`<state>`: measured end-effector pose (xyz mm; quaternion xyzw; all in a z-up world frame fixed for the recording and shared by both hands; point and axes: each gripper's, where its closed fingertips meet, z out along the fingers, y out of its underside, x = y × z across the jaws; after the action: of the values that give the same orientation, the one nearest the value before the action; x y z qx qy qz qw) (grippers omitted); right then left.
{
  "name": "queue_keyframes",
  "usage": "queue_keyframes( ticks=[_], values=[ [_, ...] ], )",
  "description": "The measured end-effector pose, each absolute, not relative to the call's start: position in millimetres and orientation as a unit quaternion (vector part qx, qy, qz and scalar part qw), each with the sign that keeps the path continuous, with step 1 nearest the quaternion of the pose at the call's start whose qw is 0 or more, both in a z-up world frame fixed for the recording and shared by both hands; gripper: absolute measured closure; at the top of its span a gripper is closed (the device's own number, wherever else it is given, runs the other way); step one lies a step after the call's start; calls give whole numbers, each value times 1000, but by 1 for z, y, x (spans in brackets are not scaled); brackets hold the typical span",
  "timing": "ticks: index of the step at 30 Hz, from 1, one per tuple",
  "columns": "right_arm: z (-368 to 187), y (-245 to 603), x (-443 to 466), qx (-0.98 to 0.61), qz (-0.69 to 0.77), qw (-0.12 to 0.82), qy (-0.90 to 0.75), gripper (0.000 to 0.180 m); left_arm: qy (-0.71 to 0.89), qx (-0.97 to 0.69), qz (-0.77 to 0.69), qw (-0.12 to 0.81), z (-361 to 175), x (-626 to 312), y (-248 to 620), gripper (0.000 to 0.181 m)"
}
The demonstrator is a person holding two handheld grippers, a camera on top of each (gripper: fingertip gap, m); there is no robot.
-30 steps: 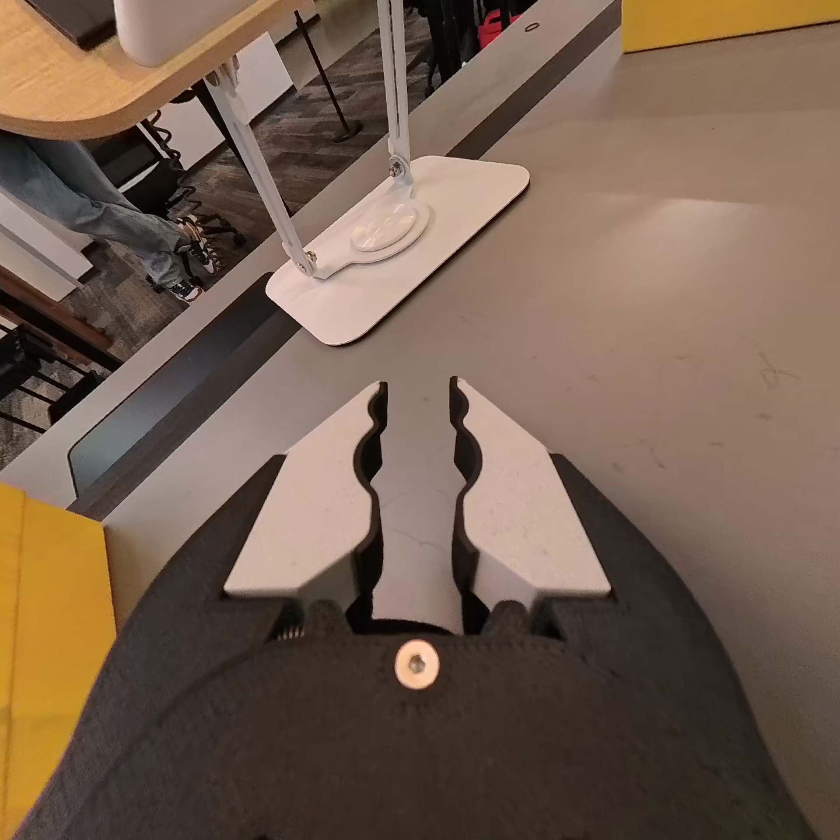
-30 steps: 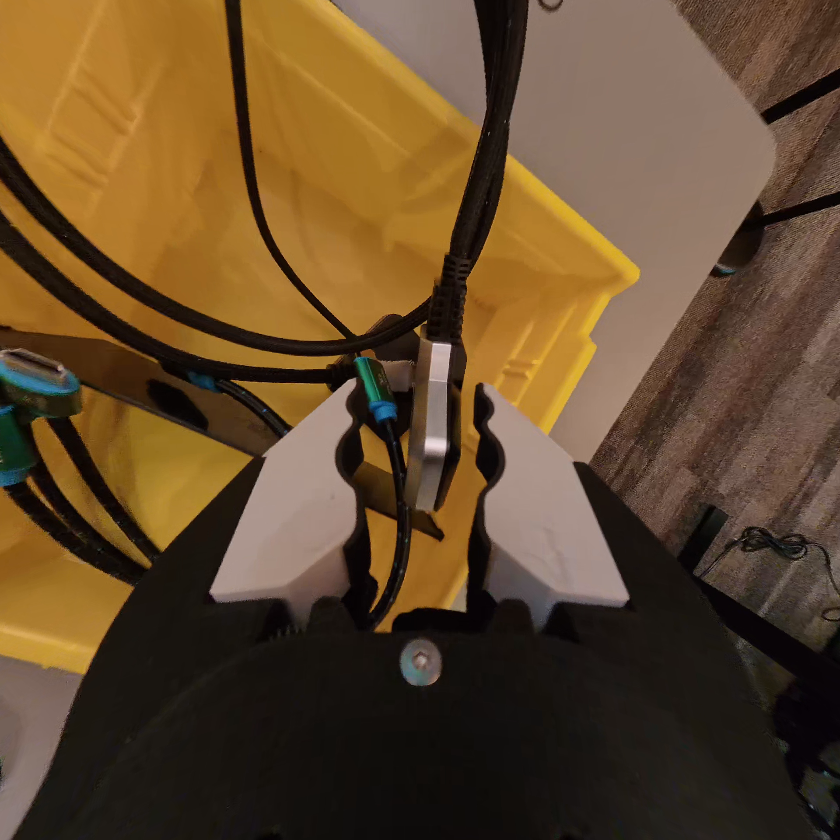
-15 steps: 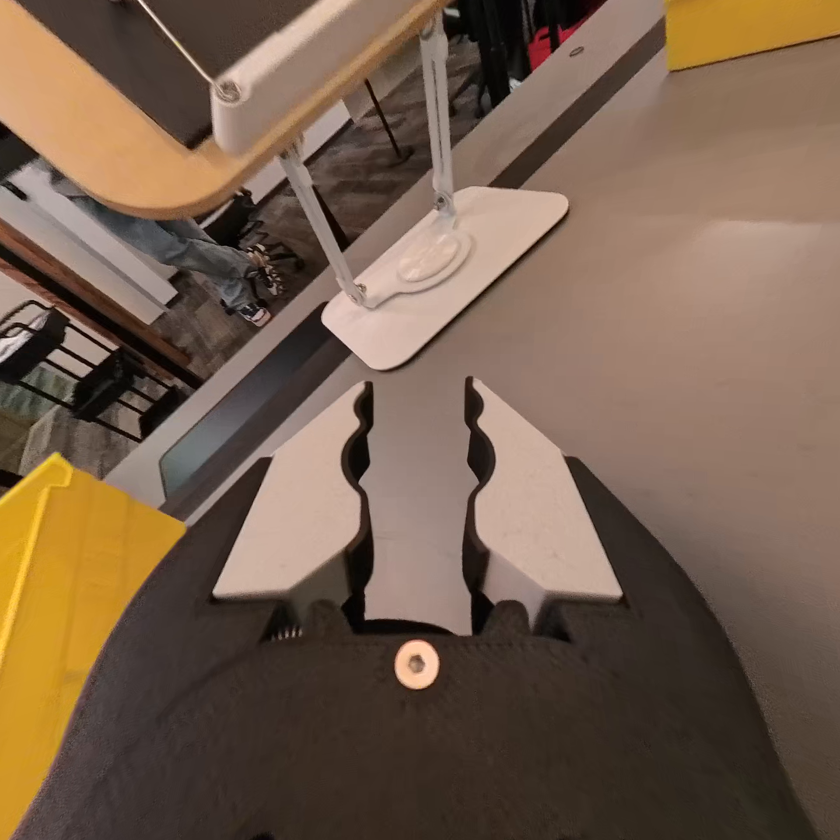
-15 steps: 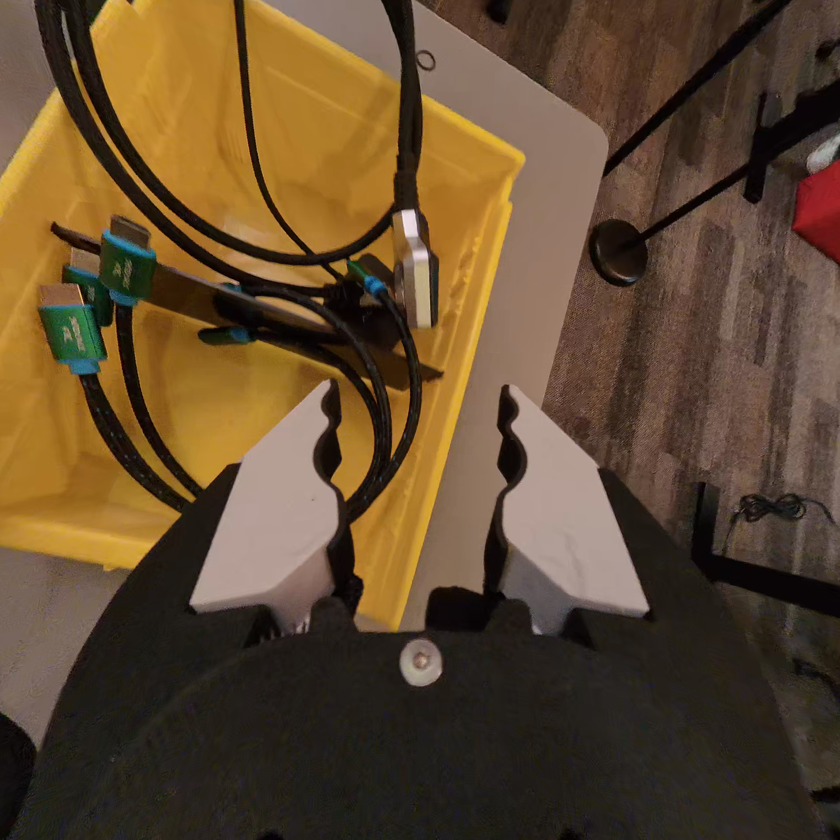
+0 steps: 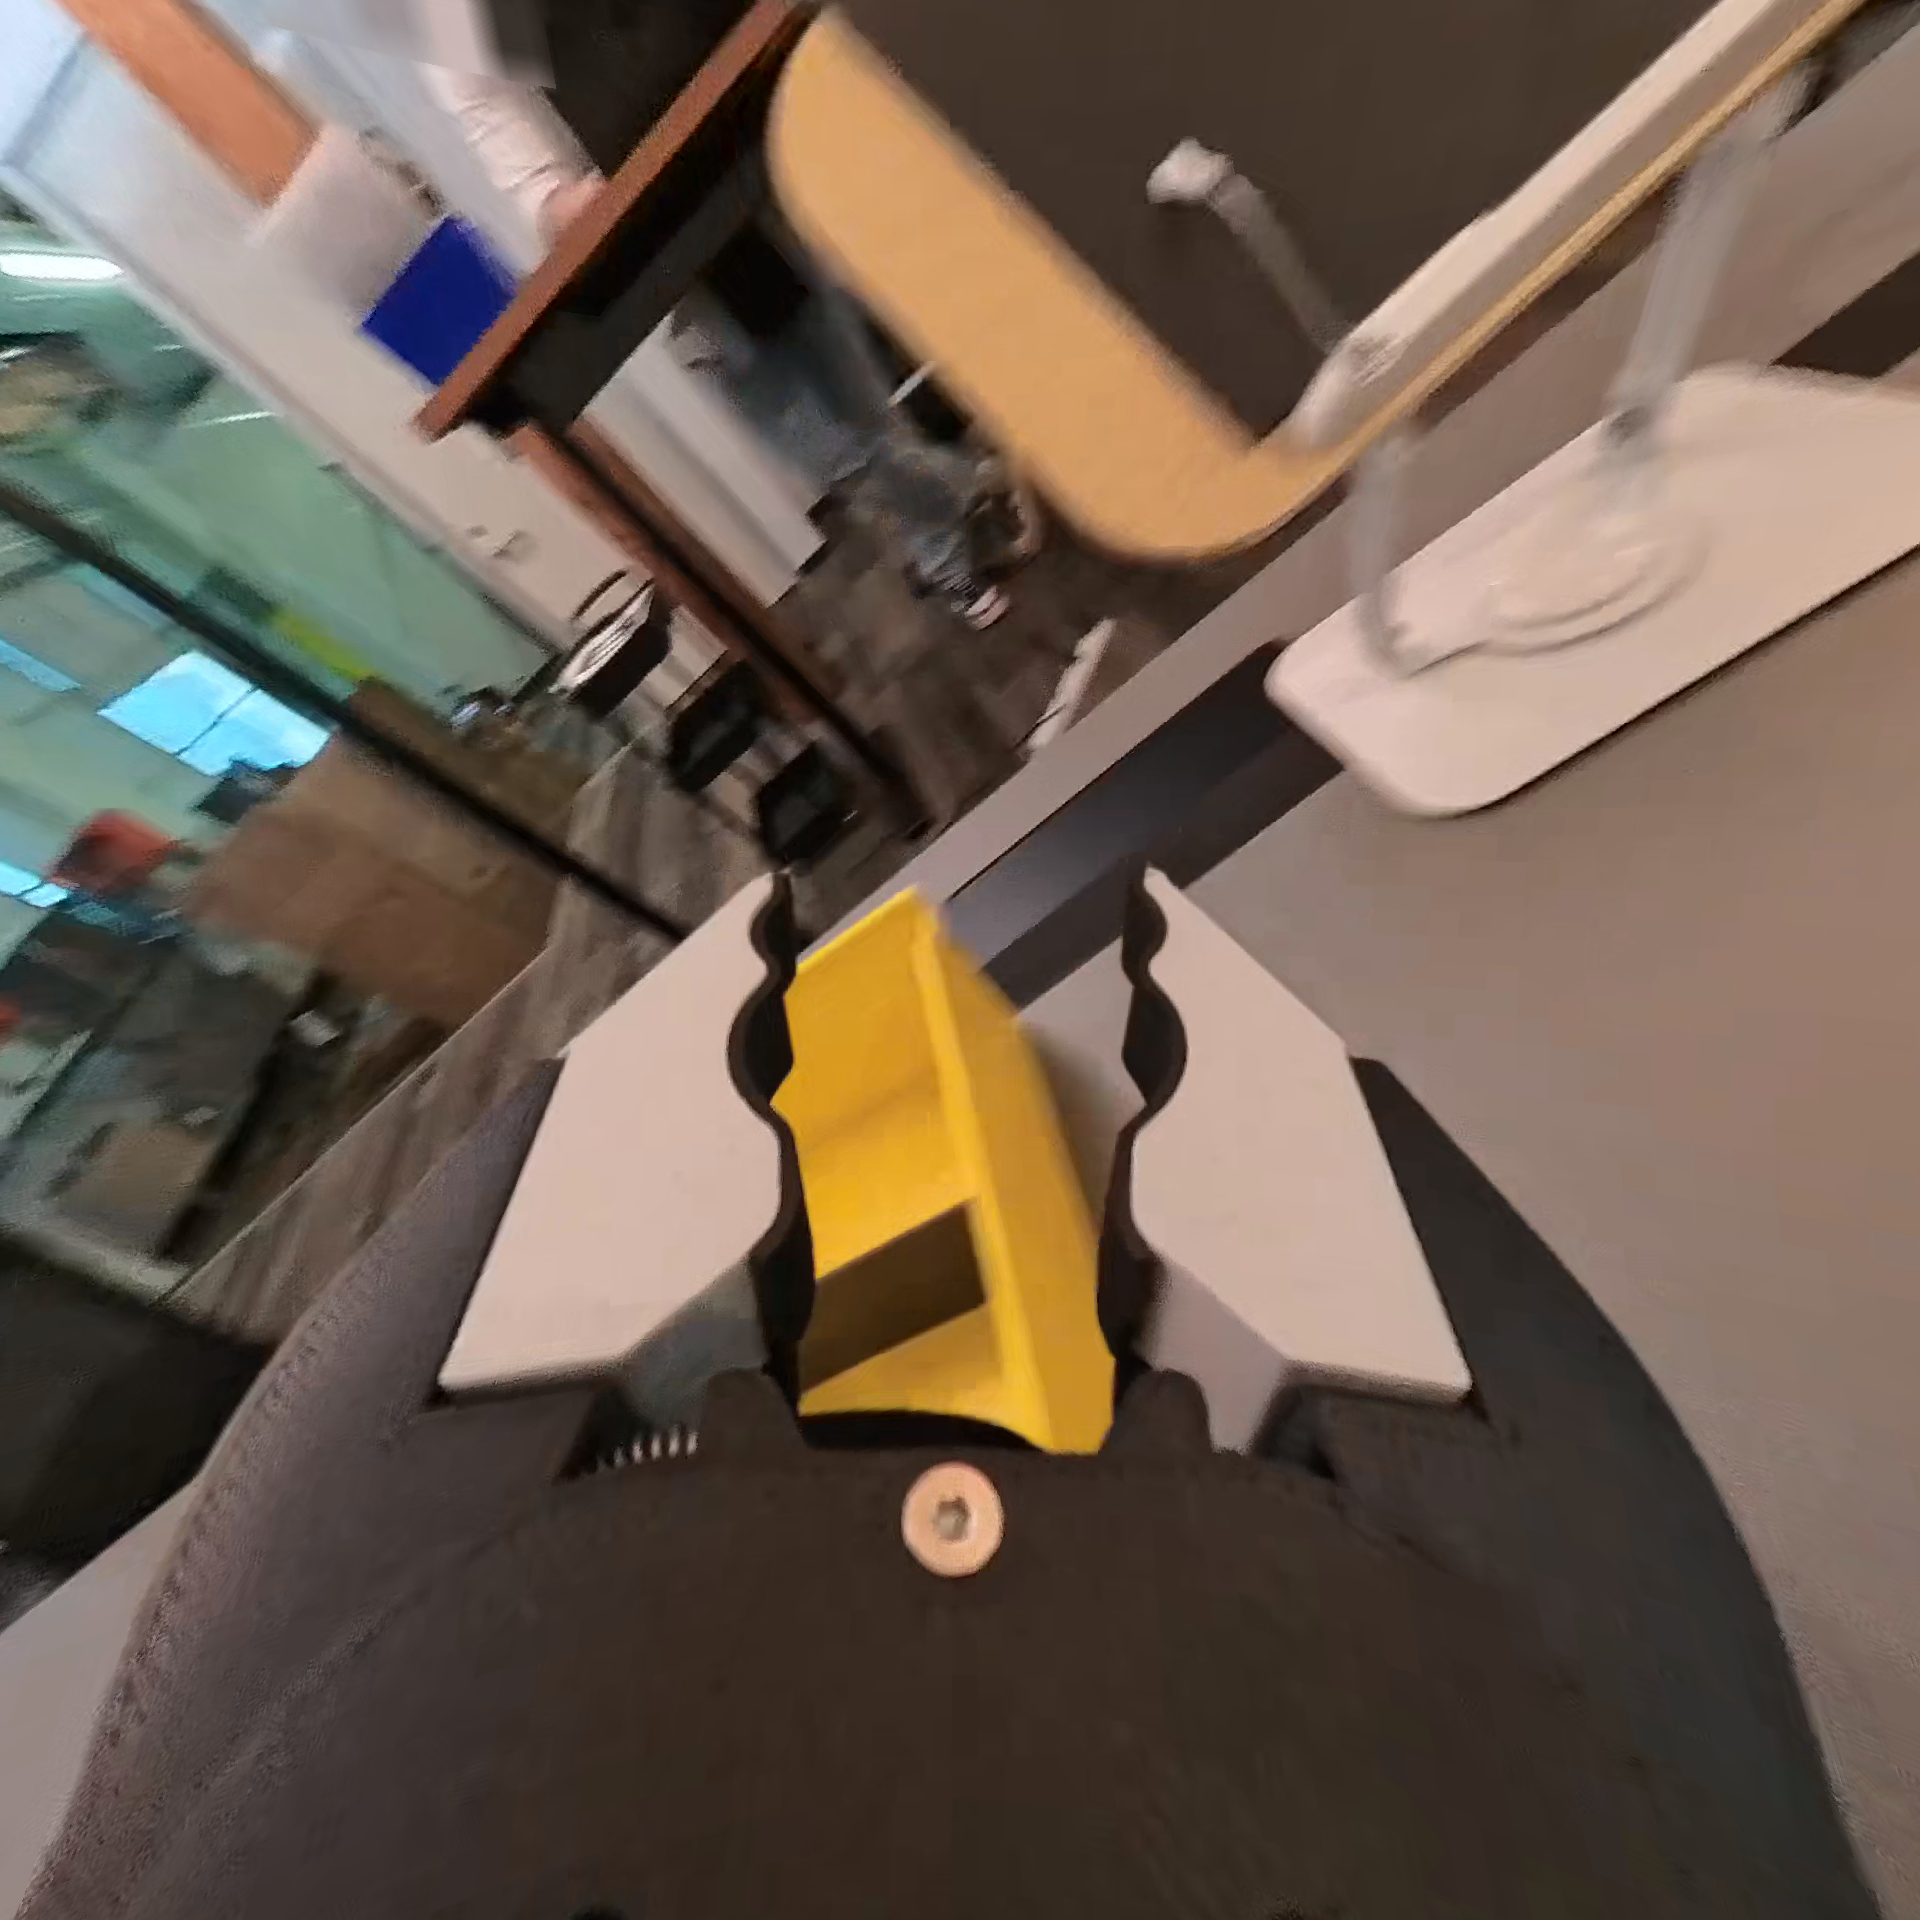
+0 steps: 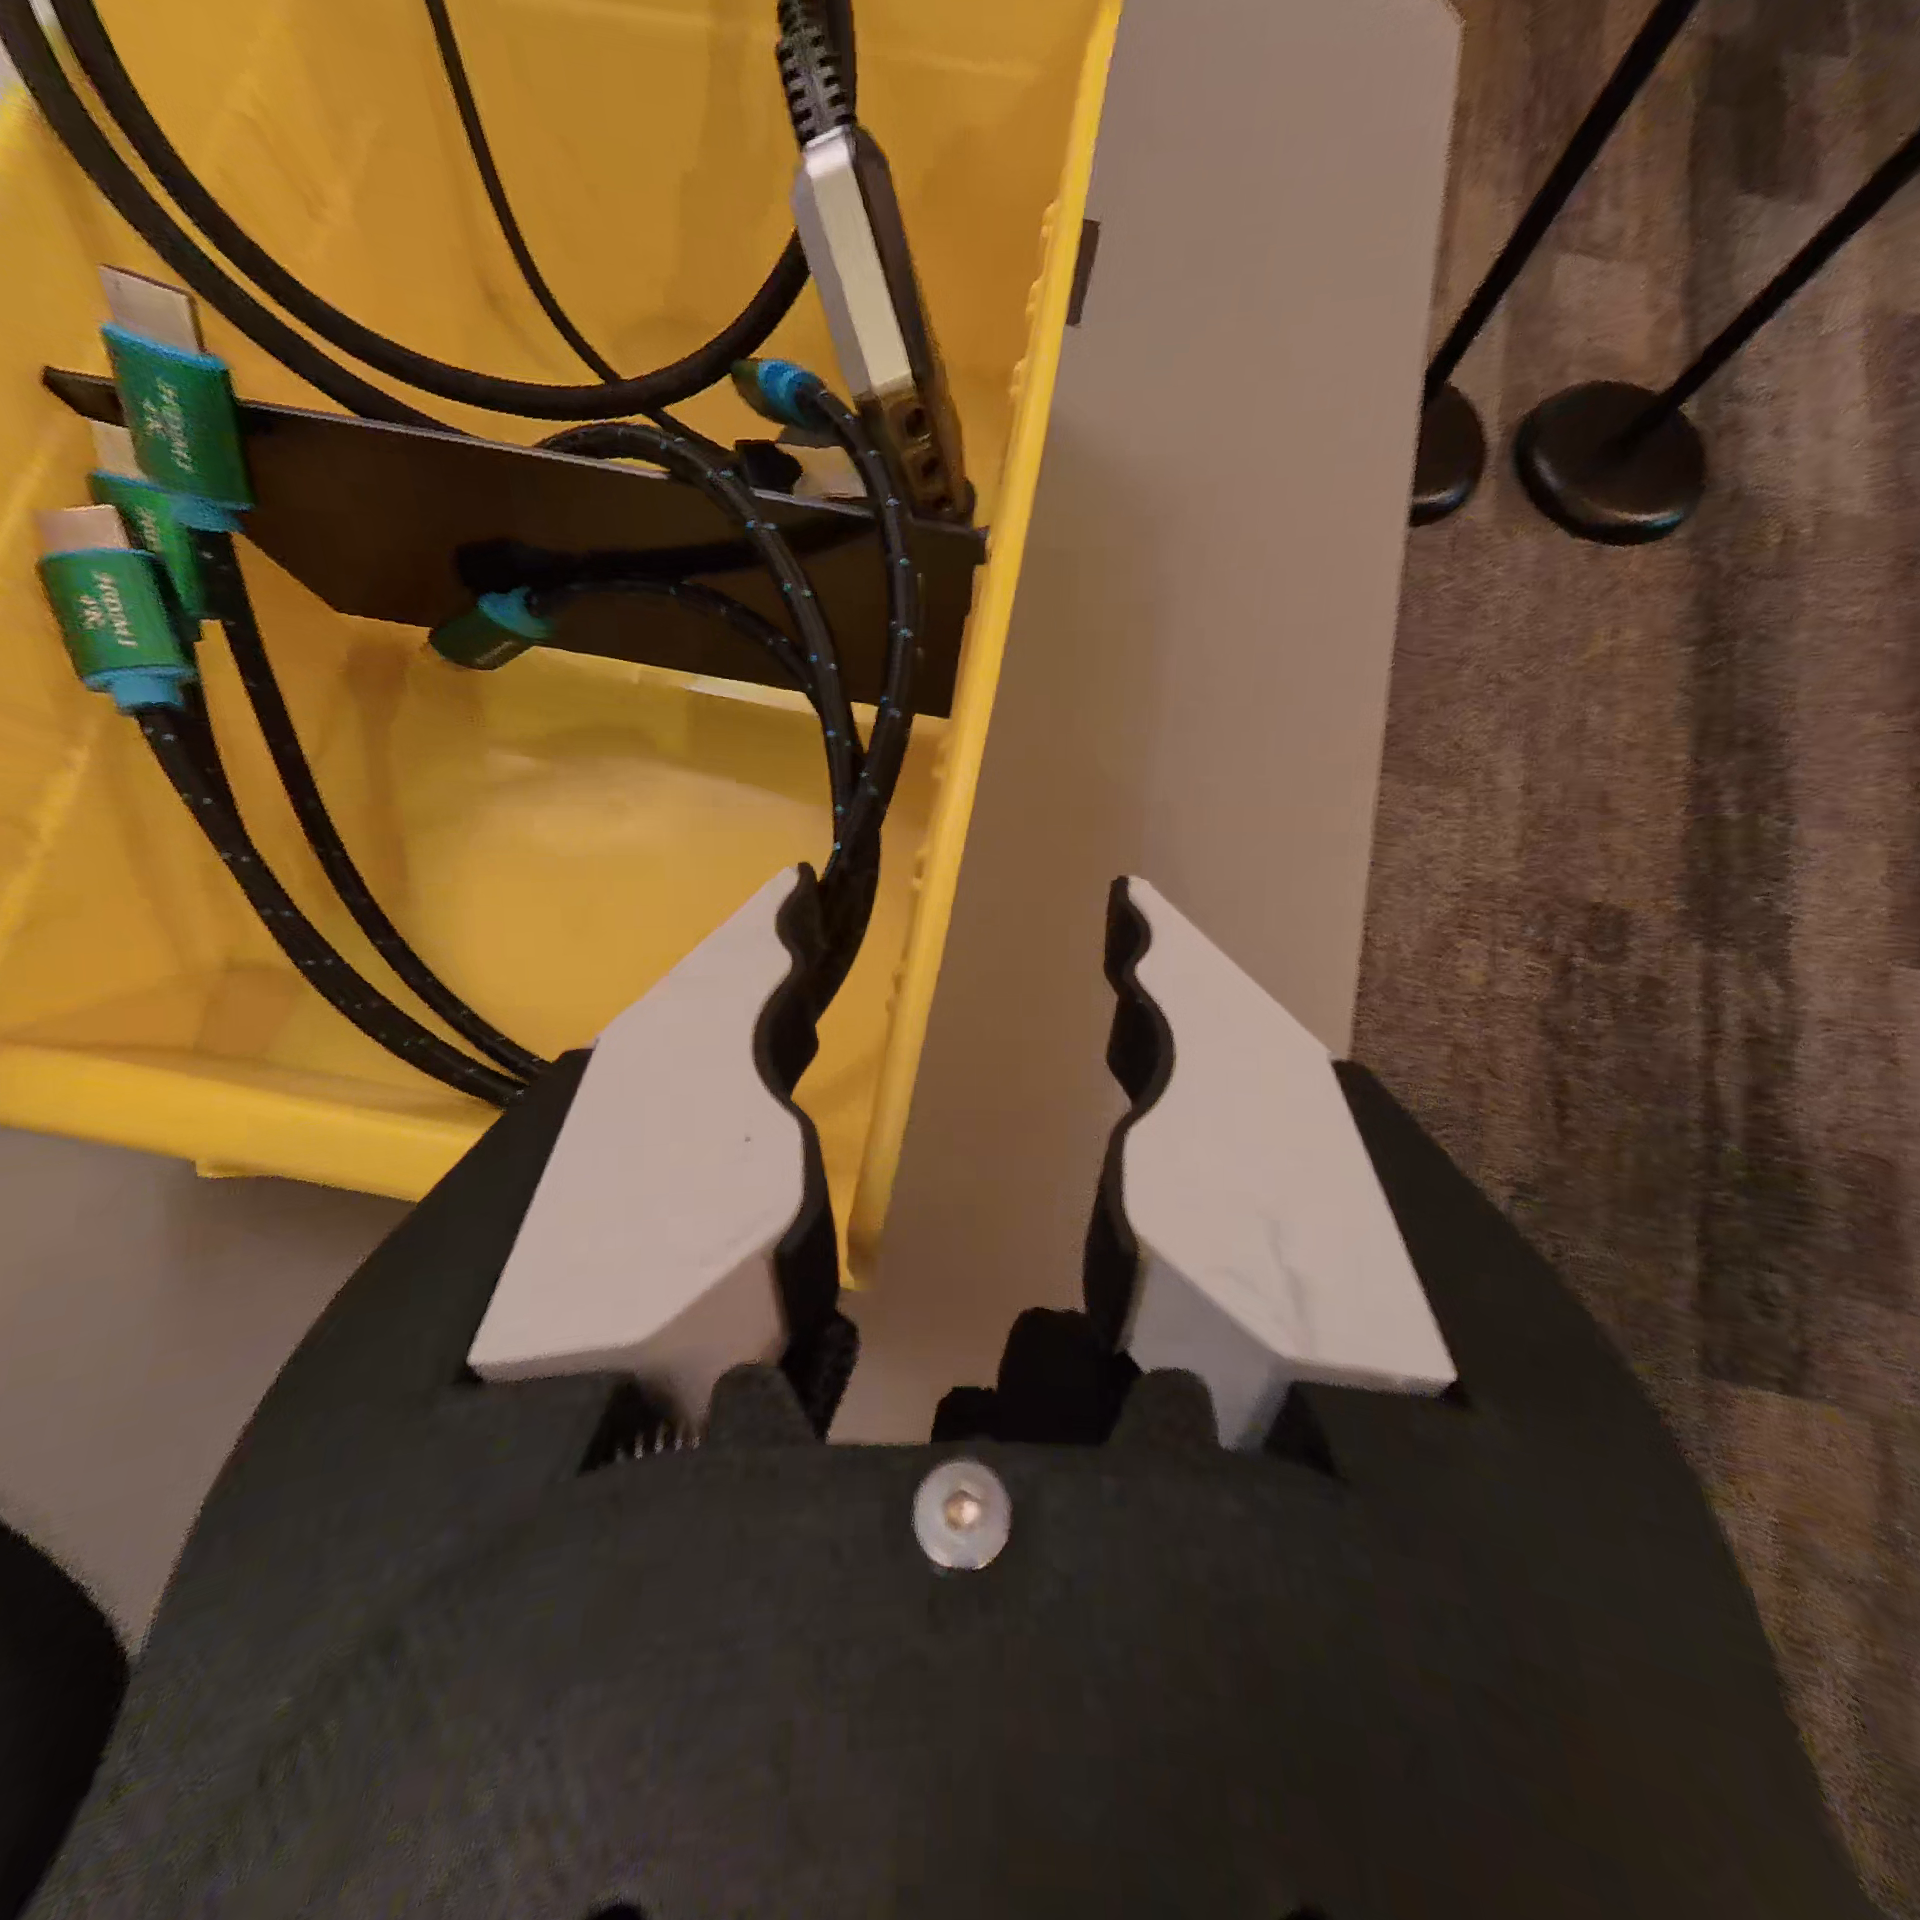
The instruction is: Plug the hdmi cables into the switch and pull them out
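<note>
In the right wrist view a yellow bin (image 6: pixel 312 1122) holds black braided HDMI cables (image 6: pixel 260 883) with green plugs (image 6: pixel 177 416). A silver switch (image 6: pixel 862 291) leans on its braided lead at the bin's right wall, and a small green plug (image 6: pixel 774 384) sits beside it. My right gripper (image 6: pixel 961 883) is open and empty over the bin's right rim, with one cable running past its left finger. In the blurred left wrist view, my left gripper (image 5: pixel 956 894) is open and empty, with a corner of the yellow bin (image 5: pixel 904 1122) showing between its fingers.
A black flat strip (image 6: pixel 623 540) lies across the bin under the cables. The grey table (image 6: pixel 1195 623) ends just right of the bin, with floor and black stand feet (image 6: pixel 1610 457) beyond. A white lamp base (image 5: pixel 1610 644) stands on the table (image 5: pixel 1558 1143) at the right. Tip to tip, the grippers are about 75 centimeters apart. From the right gripper's tips to the silver switch (image 6: pixel 862 291) is close to 11 centimeters.
The left gripper has swung left, opened wider, and the bin corner has come between its fingers. The right gripper has pulled back from the switch, which stays in the bin.
</note>
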<state>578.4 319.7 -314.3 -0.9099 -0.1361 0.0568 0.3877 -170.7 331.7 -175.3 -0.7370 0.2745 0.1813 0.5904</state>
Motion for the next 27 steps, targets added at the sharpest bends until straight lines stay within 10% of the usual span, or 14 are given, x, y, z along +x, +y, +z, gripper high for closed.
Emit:
queue_keyframes(
  ticks=[17, 27],
  values=[
    [-340, 333, 551, -908, 88, 373, -168, 159, -3, -909, 77, 409, -311, -457, 277, 78],
    [-340, 332, 549, -910, 73, 371, -168, 162, 7, -906, -28, 423, -340, -441, 303, 179]
  ],
)
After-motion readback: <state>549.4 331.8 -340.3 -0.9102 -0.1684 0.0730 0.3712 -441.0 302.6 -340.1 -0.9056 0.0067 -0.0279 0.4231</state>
